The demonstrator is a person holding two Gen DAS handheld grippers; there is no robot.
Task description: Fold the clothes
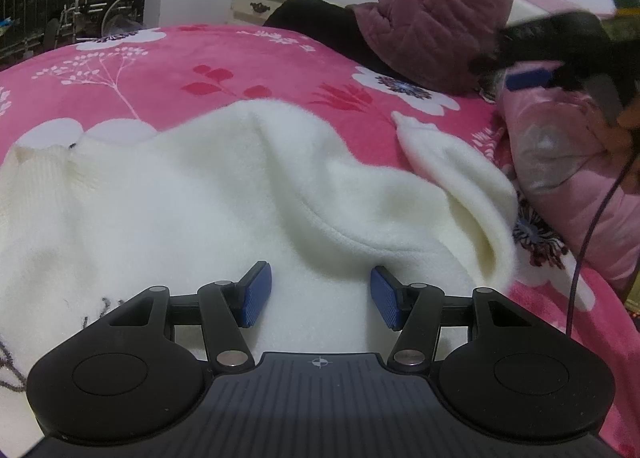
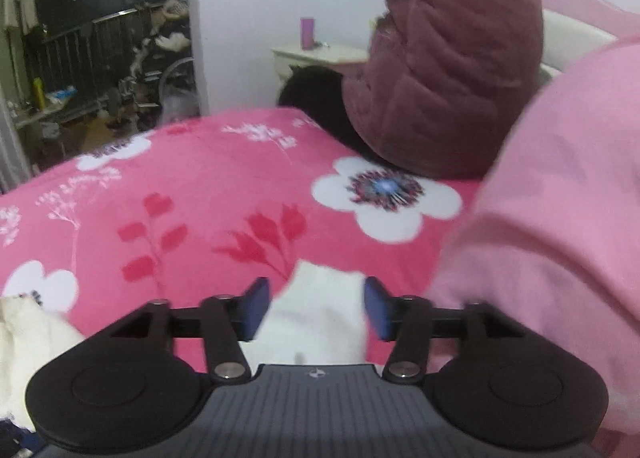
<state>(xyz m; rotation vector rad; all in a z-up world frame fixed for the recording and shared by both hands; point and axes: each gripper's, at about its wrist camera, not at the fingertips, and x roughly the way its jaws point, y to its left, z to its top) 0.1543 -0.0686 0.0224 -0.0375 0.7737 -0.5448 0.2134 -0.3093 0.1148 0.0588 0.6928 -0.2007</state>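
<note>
A white fleecy sweater (image 1: pixel 180 186) lies spread and rumpled on the bed, with a ribbed hem at the left and one sleeve (image 1: pixel 448 162) folded out to the right. Just above its near part hovers my left gripper (image 1: pixel 320 294), open, its blue pads clear of the cloth. My right gripper (image 2: pixel 316 306) is open too, and the white sleeve end (image 2: pixel 320 322) shows below the gap between its fingers, lying on the bedspread. In the left wrist view the right gripper is a dark blur at the upper right, with one of its blue pads (image 1: pixel 528 80) visible.
A pink floral bedspread (image 1: pixel 240 70) covers the bed. A person in a quilted maroon jacket (image 1: pixel 440 10) sits at the far edge. Pale pink clothing (image 1: pixel 560 162) (image 2: pixel 560 218) is piled at the right, crossed by a dark cable (image 1: pixel 588 234). A white nightstand (image 1: pixel 256 2) stands behind.
</note>
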